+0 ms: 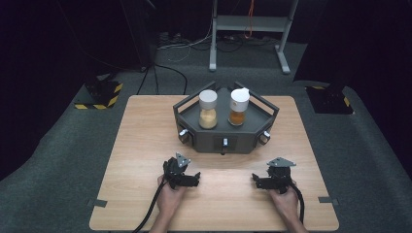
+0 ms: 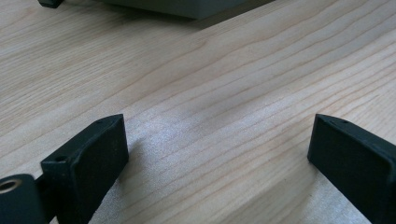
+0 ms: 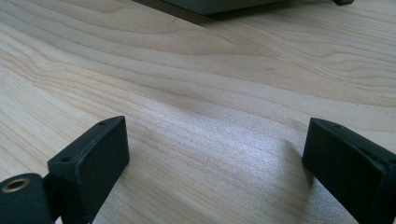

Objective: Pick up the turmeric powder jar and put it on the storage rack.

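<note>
A dark grey hexagonal tray [image 1: 252, 141] stands at the middle back of the wooden table [image 1: 145, 145]. In it stand two clear jars with white lids: the left jar [image 1: 208, 109] holds pale grains, the right jar [image 1: 239, 107] holds amber contents. My left gripper [image 1: 195, 178] rests on the table near the front, left of centre, pointing right. Its jaws are wide apart in the left gripper view [image 2: 219, 149] with only bare wood between them. My right gripper [image 1: 256, 180] rests near the front right, pointing left, also open [image 3: 217, 154] and empty.
Small knobs stick out of the tray's front faces [image 1: 224, 142]. The tray's lower edge [image 2: 187, 7] shows at the top of both gripper views. Beyond the table are a grey carpet, a metal stand [image 1: 250, 24] and cables.
</note>
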A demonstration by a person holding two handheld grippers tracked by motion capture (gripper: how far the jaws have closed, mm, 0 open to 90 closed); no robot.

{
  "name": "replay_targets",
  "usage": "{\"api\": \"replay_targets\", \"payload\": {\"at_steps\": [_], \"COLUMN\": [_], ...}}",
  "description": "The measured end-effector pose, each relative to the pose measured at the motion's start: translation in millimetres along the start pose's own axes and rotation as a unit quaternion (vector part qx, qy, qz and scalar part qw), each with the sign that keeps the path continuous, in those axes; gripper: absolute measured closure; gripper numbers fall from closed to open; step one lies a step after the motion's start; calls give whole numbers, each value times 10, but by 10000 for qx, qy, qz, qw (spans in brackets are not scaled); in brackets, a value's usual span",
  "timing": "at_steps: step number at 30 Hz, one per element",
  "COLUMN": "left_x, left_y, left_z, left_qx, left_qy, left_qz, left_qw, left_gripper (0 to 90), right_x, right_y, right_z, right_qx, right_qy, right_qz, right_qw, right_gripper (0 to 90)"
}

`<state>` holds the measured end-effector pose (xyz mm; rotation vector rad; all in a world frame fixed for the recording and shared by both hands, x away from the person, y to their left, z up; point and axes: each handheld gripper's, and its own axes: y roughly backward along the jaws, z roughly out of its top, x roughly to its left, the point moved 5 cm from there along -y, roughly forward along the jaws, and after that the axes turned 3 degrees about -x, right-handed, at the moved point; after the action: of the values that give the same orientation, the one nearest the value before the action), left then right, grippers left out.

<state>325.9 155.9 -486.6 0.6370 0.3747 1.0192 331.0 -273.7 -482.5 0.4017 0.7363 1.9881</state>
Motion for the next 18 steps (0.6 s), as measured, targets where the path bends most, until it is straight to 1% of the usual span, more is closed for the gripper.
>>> {"api": "replay_targets", "payload": {"at_steps": [16,18], "left_x": [-3,-3], "left_y": [-2,-4], "left_z": [0,2], "left_qx": [-2,0], "left_qy": [10,14], "left_qz": [1,2], "left_qw": [10000,10000], "left_gripper": [49,48], "right_x": [18,9], "right_y": [-3,-11], "right_z": [0,6], "right_qx": [-14,-8], "right_qy": [-47,-47], "right_qz": [-59,-24], "right_qw": [10000,10000], "right_gripper": [75,66]}}
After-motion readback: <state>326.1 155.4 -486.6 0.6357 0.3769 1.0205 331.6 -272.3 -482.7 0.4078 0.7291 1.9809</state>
